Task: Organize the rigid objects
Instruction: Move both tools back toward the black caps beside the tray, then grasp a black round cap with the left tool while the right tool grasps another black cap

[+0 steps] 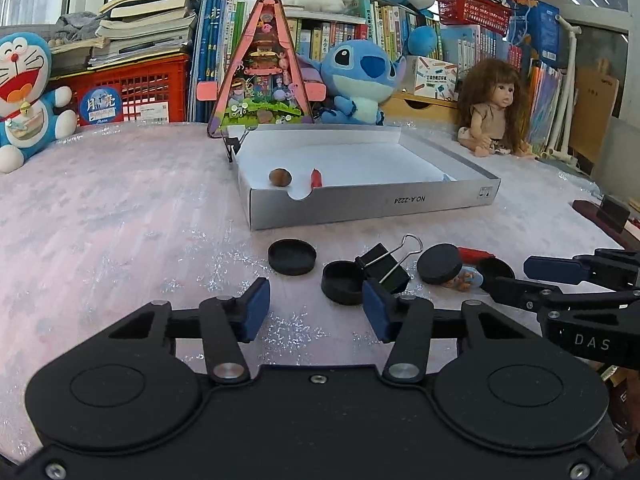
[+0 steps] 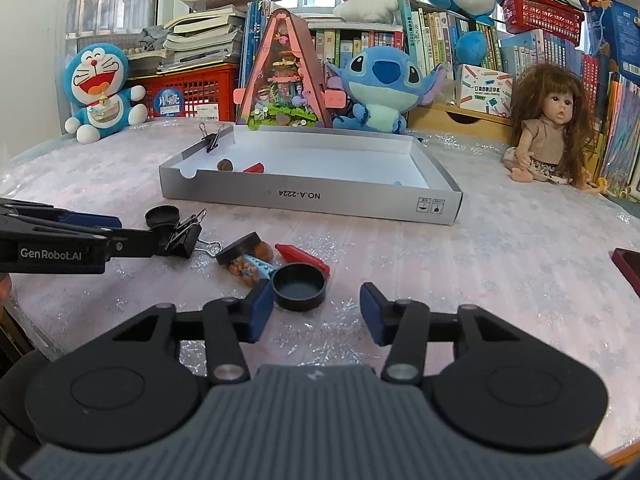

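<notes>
My left gripper (image 1: 316, 302) is open low over the table, with only bare tabletop between its blue pads. A black cap (image 1: 344, 282) lies just past its right fingertip, beside a black binder clip (image 1: 384, 266) and another cap (image 1: 292, 257). My right gripper (image 2: 316, 302) is open too. A black cap (image 2: 298, 286) sits in front of it, against its left finger (image 2: 260, 304). A small lidded jar (image 2: 240, 258), a red stick (image 2: 302, 258) and a nut (image 2: 264, 250) lie beyond. The grey box (image 1: 372, 202) holds a nut (image 1: 280, 178) and a red piece (image 1: 316, 178).
Each gripper shows in the other's view: the right gripper (image 1: 512, 276) and the left gripper (image 2: 140, 230), close to a binder clip (image 2: 184, 234). Another clip (image 2: 214, 138) grips the box wall. Plush toys, a doll (image 2: 552, 136) and books line the back. A dark red object (image 2: 628, 268) lies right.
</notes>
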Demonstrator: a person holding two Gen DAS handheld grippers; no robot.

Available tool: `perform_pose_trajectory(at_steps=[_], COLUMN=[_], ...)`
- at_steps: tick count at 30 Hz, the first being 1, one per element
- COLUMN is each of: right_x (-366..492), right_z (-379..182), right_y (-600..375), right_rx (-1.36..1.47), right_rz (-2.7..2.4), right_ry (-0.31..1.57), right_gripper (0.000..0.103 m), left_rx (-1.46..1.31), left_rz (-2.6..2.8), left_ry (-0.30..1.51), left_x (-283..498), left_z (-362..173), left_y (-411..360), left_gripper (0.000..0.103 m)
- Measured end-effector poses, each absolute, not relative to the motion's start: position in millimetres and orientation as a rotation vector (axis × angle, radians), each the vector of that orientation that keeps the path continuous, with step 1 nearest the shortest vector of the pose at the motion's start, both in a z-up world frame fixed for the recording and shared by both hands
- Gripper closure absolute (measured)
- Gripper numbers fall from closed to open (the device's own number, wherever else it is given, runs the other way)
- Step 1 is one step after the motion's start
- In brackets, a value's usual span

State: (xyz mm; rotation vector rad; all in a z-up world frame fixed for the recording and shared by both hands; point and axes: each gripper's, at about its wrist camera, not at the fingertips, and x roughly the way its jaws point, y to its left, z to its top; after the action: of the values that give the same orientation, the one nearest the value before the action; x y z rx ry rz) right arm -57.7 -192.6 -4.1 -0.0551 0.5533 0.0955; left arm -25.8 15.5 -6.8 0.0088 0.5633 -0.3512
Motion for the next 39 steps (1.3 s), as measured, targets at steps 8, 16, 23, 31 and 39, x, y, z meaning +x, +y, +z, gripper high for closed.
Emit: perform_pose_trajectory(at_steps=[8, 16, 23, 31, 39], right_x=[-54, -48, -47, -43, -40], right_z=[-6, -6, -7, -9, -9], right_y=[-190, -195, -189, -198, -208], right_rx=[-0.07, -0.089, -0.092, -0.052, -0.023], right_rz=[0.067, -0.009, 0.015, -0.048, -0.107], right_ry=[0.545, 0.538, 0.539, 0.561, 0.574], right_gripper=[0.055, 0.055, 0.056, 0.062, 0.065], left_rx=[0.028, 0.036, 0.06, 0.102, 0.175], left_rz=[-0.351, -0.341, -0.367, -0.418, -0.433], left_ry=[0.553, 0.534, 0.523, 0.502, 0.468], left_x=[-16, -3, 3, -6, -22], left_z=[-9, -8, -9, -10, -7], left_y=[6, -1, -13, -19, -22], left_gripper=[0.055, 0.055, 0.062, 0.077, 0.079])
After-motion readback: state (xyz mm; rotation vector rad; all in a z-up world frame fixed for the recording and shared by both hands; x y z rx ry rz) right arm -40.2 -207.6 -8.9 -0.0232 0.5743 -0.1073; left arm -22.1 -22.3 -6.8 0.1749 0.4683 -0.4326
